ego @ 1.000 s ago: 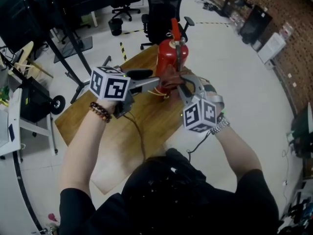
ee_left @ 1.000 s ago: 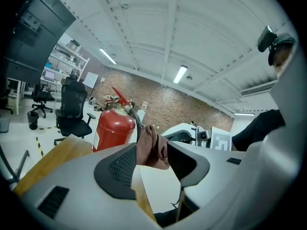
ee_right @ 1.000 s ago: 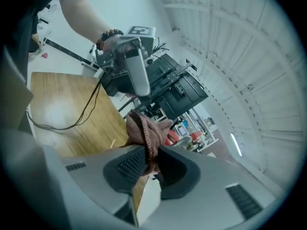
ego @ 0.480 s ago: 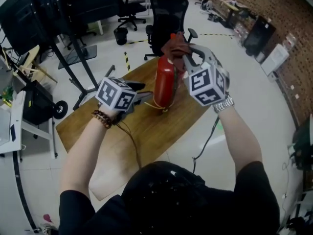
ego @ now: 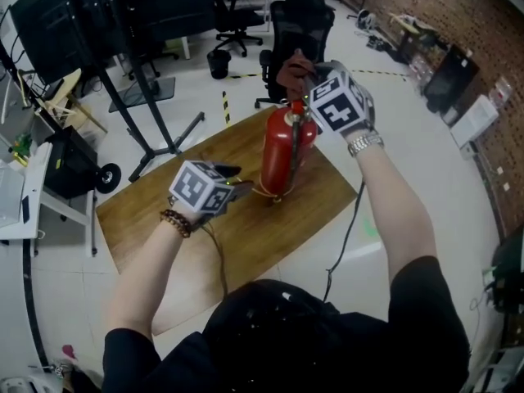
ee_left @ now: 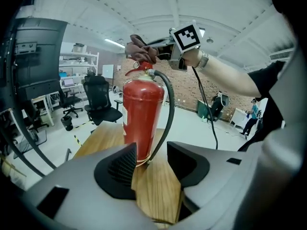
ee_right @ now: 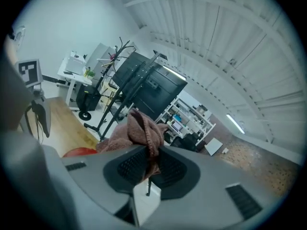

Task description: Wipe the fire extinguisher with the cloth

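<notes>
While the fire extinguisher (ego: 286,150) stands upright on the wooden table (ego: 164,219), toward its far edge, the right gripper (ego: 304,79) is raised at the cylinder's top. Its jaws are clamped on the cloth (ego: 293,65), a brownish-red rag bunched up and spilling forward out of the pads. From the right gripper view, the fabric is pinched flat between the two black pads and a sliver of the red cylinder shows below and to the left. From the left gripper view, the cloth sits right at the red lever on top of the extinguisher (on it or just above it, I cannot tell which). A black hose (ee_left: 165,109) runs from the valve down the cylinder's side to its foot. The left gripper (ego: 242,188) is low over the tabletop, near the base of the extinguisher and apart from it. Its jaws stand parted with nothing between the pads; only table wood and the cylinder's foot show through the gap. A black office chair (ego: 299,23) stands on the pale floor beyond the table.
</notes>
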Motion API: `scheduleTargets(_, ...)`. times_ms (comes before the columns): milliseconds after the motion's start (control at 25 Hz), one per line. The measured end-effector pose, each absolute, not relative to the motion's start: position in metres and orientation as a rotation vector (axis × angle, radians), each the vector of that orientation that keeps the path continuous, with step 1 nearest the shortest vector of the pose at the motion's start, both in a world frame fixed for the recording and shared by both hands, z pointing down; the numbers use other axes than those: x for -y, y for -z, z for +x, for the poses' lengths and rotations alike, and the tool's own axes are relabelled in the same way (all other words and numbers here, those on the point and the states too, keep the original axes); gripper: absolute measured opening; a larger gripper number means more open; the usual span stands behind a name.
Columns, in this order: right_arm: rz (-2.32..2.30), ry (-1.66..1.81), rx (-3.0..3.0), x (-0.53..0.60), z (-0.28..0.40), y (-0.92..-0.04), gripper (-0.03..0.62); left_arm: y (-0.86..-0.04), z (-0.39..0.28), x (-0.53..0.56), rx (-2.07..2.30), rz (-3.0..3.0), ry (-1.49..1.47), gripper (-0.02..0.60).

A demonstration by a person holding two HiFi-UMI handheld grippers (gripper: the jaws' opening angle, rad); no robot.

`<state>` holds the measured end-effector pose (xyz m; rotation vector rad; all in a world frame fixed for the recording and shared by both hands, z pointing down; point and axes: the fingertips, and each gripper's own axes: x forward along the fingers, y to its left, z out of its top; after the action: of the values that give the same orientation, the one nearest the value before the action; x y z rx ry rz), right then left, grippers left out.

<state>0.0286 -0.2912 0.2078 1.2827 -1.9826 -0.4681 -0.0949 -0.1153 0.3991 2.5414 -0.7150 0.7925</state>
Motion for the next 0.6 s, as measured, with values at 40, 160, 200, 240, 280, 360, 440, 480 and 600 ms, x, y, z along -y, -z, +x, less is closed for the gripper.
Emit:
scheduleTargets(40, 1.261, 0.463, 1.991, 0.291, 0.026, -0.21, 0.069, -0.402, -0.096, 0.115, 0.731, 2.54, -0.811, 0.198)
scheduleTargets(160, 1.178, 0.497, 2.014, 0.281, 0.017, -0.214, 0.064, -0.404, -0.095, 0.117, 0.768, 2.542, -0.852, 0.198)
scheduleTargets(200, 1.151, 0.514, 2.017, 0.277, 0.014, -0.215, 0.063, -0.405, -0.094, 0.118, 0.776, 2.54, -0.855, 0.198)
scheduleTargets(240, 1.126, 0.527, 2.019, 0.272, 0.012, -0.217, 0.063, -0.407, -0.092, 0.118, 0.781, 2.532, -0.855, 0.198)
scheduleTargets(280, 1.104, 0.539, 2.022, 0.267, 0.01, -0.218, 0.063, -0.409, -0.091, 0.118, 0.785, 2.522, -0.852, 0.198)
scheduleTargets(360, 1.065, 0.567, 2.026, 0.257, 0.007, -0.22, 0.063, -0.412, -0.089, 0.117, 0.794, 2.51, -0.847, 0.198)
scheduleTargets(440, 1.032, 0.575, 2.034, 0.25, 0.005, -0.223, 0.063, -0.411, -0.088, 0.119, 0.812, 2.505, -0.843, 0.198)
scheduleTargets(480, 1.014, 0.582, 2.041, 0.246, 0.003, -0.223, 0.063, -0.409, -0.087, 0.12, 0.823, 2.504, -0.839, 0.198)
scheduleTargets(600, 0.953, 0.599, 2.065, 0.235, -0.003, -0.224, 0.063, -0.405, -0.084, 0.12, 0.856, 2.49, -0.833, 0.198)
